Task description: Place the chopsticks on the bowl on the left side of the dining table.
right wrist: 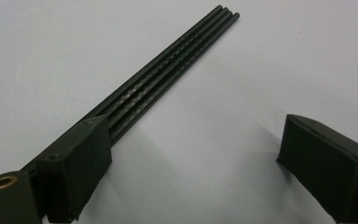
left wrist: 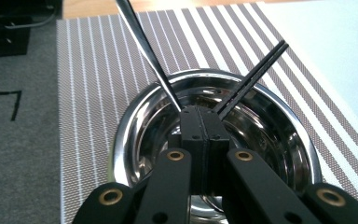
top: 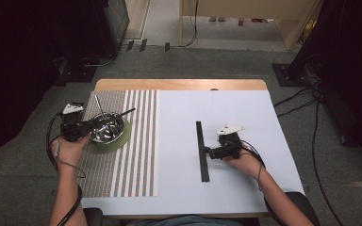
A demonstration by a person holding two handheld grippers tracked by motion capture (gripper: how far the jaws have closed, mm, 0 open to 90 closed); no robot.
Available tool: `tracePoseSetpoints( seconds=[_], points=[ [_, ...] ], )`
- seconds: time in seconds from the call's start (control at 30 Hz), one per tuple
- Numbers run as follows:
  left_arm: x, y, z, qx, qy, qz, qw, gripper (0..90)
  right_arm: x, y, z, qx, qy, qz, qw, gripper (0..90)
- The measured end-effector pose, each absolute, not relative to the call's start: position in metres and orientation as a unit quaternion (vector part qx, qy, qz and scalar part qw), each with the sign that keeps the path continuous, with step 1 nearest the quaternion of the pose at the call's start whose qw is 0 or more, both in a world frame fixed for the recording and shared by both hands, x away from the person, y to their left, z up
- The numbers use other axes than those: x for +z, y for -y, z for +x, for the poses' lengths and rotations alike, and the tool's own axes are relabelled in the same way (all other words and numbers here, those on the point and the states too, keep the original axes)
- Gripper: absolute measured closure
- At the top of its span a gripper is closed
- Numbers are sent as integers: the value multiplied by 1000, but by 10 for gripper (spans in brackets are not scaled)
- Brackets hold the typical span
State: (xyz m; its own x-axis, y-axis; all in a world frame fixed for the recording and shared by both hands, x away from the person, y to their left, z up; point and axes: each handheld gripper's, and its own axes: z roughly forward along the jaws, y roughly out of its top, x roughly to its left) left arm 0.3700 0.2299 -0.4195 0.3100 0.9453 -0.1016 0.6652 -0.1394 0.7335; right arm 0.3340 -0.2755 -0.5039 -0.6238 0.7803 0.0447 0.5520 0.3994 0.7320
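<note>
A shiny steel bowl (top: 107,128) (left wrist: 279,121) stands on a green round mat (top: 124,139) on the striped placemat (top: 132,160). A metal utensil handle (top: 99,104) (left wrist: 144,46) and a pair of black chopsticks (top: 125,113) (left wrist: 256,70) lean out of the bowl. My left gripper (top: 91,128) (left wrist: 200,112) hovers over the bowl's left side, jaws pressed together with nothing seen between them. A bundle of several black chopsticks (top: 201,150) (right wrist: 177,70) lies on the white table. My right gripper (top: 209,151) (right wrist: 196,140) is open beside it, one pad (right wrist: 81,163) resting over the bundle's near end.
The white table surface (top: 226,108) spreads between the placemat and the right edge. A wooden strip (top: 179,84) runs along the table's far edge. Cables and dark equipment stand on the grey carpet around the table.
</note>
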Motion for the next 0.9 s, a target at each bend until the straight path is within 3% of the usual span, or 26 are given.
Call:
tracePoseSetpoints(
  seconds=[0.9],
  points=[
    [-426,-207,397,199,-542,738,350,900,-504,275,334,366,-823,406,157,87]
  ],
)
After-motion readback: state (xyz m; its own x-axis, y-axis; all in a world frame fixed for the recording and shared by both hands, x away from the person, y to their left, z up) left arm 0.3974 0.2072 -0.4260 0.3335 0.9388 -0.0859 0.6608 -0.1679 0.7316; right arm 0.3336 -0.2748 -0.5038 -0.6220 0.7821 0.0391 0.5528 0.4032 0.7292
